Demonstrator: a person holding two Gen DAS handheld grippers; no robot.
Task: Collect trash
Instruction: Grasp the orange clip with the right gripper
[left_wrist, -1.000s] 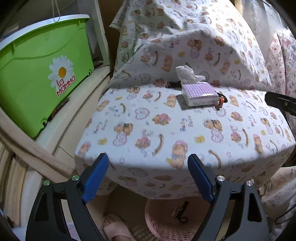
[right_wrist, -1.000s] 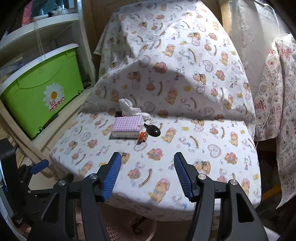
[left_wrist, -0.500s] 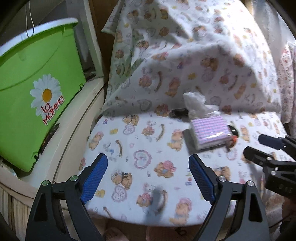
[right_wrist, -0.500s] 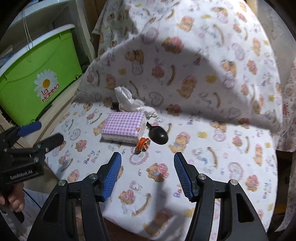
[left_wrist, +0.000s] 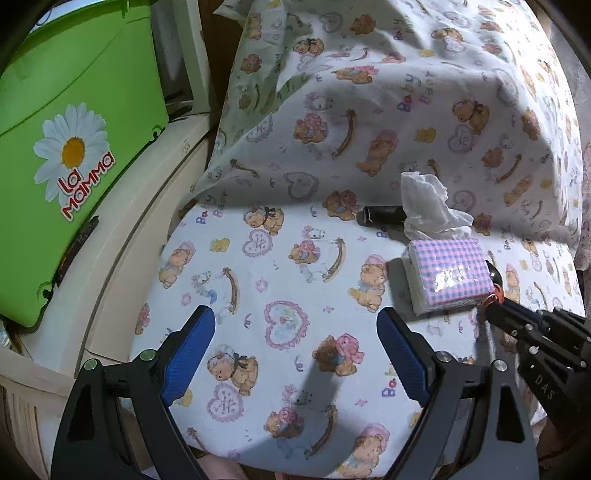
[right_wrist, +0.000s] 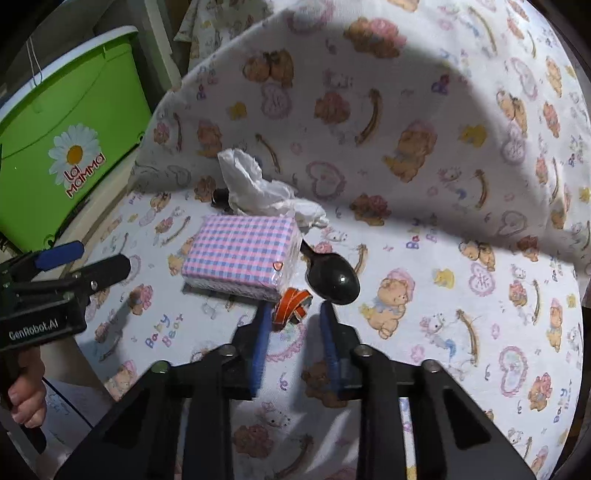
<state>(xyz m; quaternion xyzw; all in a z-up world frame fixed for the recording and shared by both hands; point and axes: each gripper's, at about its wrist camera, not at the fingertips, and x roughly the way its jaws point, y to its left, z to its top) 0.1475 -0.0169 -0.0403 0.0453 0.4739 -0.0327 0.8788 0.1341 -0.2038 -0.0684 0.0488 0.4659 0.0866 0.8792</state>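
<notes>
I read "La MAMMA" beside a daisy on the green storage bin (left_wrist: 77, 122). My left gripper (right_wrist: 55, 291) body reads "GenRobot.AI". The bear-print sheet (right_wrist: 424, 229) repeats "Baby Bear".

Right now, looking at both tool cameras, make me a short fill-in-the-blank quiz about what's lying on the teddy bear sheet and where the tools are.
1. The right tool has its fingers on either side of a small ____ ring.
2. The tissue pack has a pink and blue ____ pattern.
3. The black spoon lies to the ____ of the tissue pack in the right wrist view.
4. The storage bin printed with a daisy is ____.

Missing words: orange; checked; right; green
</notes>
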